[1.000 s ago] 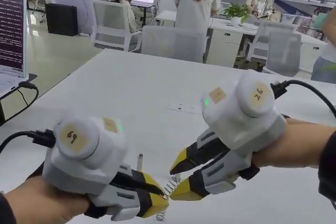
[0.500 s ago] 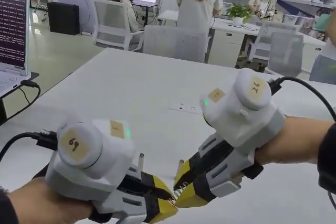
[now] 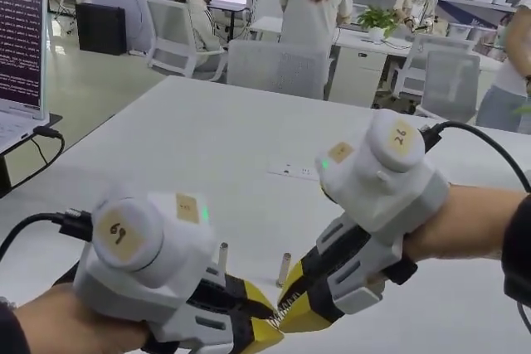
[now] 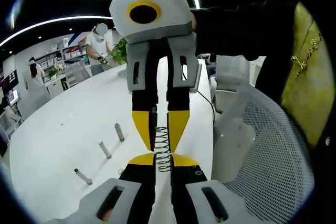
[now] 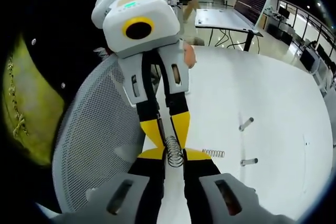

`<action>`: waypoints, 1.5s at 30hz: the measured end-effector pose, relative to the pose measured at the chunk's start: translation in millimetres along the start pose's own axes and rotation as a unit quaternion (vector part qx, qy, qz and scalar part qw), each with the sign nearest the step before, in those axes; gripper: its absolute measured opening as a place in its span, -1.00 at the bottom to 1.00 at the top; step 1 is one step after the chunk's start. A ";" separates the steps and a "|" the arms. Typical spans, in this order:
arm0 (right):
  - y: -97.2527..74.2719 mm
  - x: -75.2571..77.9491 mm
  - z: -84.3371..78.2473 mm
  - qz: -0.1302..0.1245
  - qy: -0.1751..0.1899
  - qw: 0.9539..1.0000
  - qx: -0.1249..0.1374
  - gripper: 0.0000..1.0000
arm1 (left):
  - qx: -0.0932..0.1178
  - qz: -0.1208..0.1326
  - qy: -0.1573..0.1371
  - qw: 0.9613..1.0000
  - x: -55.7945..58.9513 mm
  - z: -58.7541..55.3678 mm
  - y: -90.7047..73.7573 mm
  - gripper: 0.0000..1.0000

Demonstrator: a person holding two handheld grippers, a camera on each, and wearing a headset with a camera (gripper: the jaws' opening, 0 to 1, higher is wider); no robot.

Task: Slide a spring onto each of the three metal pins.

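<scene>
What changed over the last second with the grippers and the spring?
The right gripper came down toward the left gripper and shut its jaws, apart before, on the free end of the spring. The left gripper kept hold of its end. The upright pin beside it stayed put.

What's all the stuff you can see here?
big white table: one, white, under everything.
thin silver metal pins: three, silver, standing on the table.
small silver coil spring: one, silver, pinched between both claws.
second silver coil spring: one, silver, lying on the table.
grey mesh office chair: one, grey, beside the table.
green potted plant: one, green, on a far desk.
left claw: one, yellow and black, shut on that spring.
right claw: one, yellow and black, shut on its other end.
</scene>
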State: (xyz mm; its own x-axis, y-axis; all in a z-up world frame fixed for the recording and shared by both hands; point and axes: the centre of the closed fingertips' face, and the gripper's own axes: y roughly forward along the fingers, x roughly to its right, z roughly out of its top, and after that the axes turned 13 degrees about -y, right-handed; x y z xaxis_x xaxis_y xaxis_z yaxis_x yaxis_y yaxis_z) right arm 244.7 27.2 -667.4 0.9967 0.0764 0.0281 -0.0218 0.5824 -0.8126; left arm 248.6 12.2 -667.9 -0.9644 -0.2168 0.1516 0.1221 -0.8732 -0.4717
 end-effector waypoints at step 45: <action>-2.7 -6.4 5.7 0.001 -0.015 1.000 -0.017 -0.83 | 0.001 -0.004 -0.008 1.000 2.1 -10.1 4.1 -0.97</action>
State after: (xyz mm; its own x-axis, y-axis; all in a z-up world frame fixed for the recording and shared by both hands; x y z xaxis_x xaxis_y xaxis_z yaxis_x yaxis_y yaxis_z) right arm 238.0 29.8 -662.1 0.9937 0.1032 0.0435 -0.0212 0.5548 -0.8317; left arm 244.8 12.6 -678.3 -0.9613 -0.2174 0.1694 0.1156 -0.8760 -0.4683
